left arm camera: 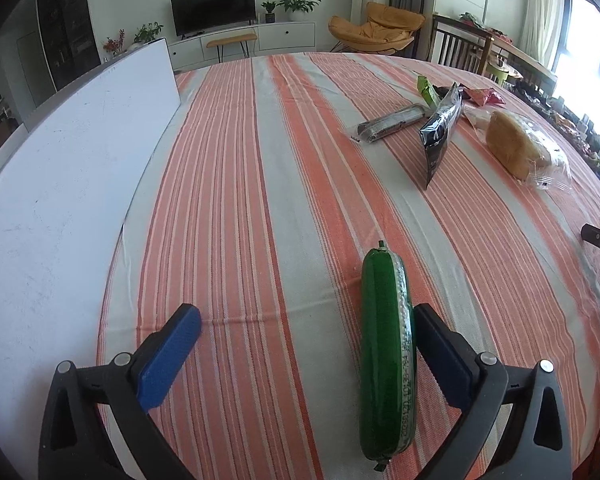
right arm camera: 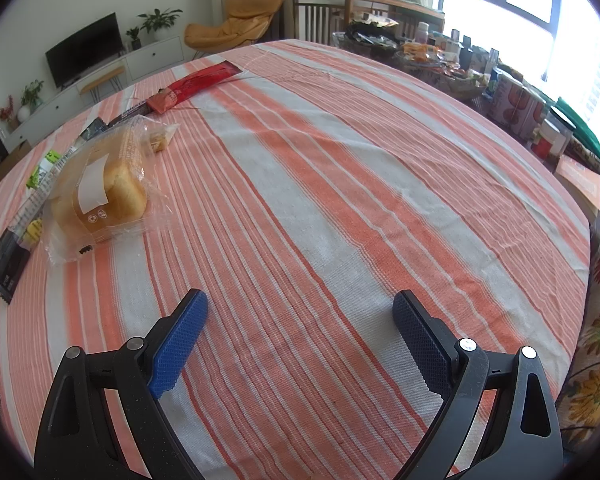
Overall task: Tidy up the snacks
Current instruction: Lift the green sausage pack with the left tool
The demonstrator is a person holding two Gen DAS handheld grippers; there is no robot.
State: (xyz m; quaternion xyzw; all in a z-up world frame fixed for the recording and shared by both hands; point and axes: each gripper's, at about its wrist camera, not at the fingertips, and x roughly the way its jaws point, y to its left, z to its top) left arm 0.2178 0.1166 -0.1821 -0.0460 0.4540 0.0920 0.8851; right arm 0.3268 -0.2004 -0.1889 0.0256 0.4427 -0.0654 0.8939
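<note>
Green plastic-wrapped sausage stick (left arm camera: 386,356) lies on the striped surface (left arm camera: 260,200) between the left gripper (left arm camera: 306,344)'s wide fingers; right gripper (right arm camera: 300,340) wide, empty; pile upper right unsorted.

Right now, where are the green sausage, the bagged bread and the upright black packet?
green sausage (left arm camera: 386,356): left wrist view, middle of its casing.
bagged bread (right arm camera: 100,196): right wrist view, on the loaf beside the white label.
black packet (left arm camera: 440,128): left wrist view, middle of its dark face.
</note>
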